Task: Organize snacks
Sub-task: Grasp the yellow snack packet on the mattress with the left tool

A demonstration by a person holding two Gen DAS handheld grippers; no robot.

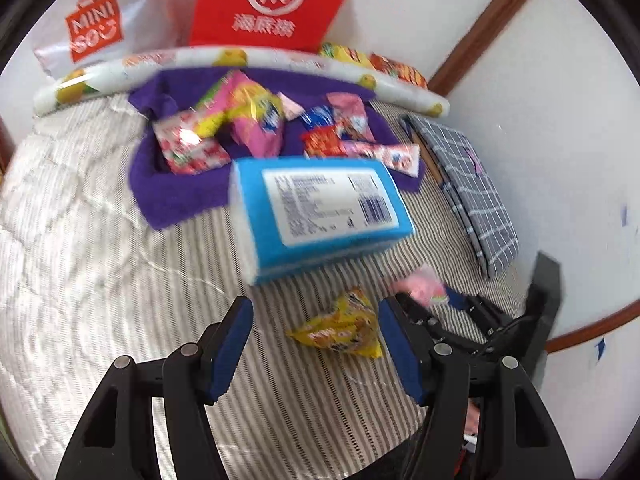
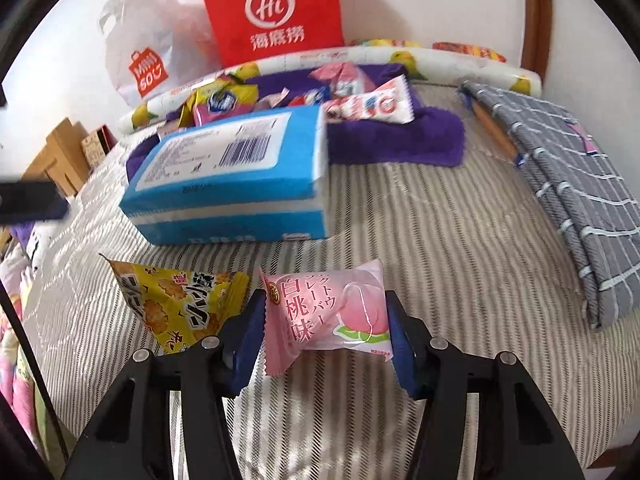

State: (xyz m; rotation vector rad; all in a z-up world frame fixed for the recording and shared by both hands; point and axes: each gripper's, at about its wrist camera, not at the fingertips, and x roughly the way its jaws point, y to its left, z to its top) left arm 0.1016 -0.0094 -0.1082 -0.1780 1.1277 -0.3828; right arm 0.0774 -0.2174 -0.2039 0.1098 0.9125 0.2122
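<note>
At the frame's bottom centre, the right gripper [image 2: 326, 330] pinches a pink peach-flavour snack packet [image 2: 326, 316] above the striped bedcover [image 2: 440, 240]; the left gripper [image 1: 316, 344] hangs spread over a yellow snack packet [image 1: 340, 328], below a blue tissue pack [image 1: 320, 212].

striped bedspread [image 2: 420, 220] covers the bed. blue tissue pack [image 2: 236, 176] lies on it, label side up. behind the tissue pack a purple towel [image 2: 400, 140], crumpled. past the towel a long white bolster with yellow fruit print [image 2: 460, 60] along the wall. behind the bolster a red paper bag [image 2: 276, 12] upright, white miniso plastic bag [image 2: 140, 56] left of it. right of the tissue pack a folded grey checked cloth [image 2: 568, 188]. cardboard boxes [image 2: 64, 156] far left.
</note>
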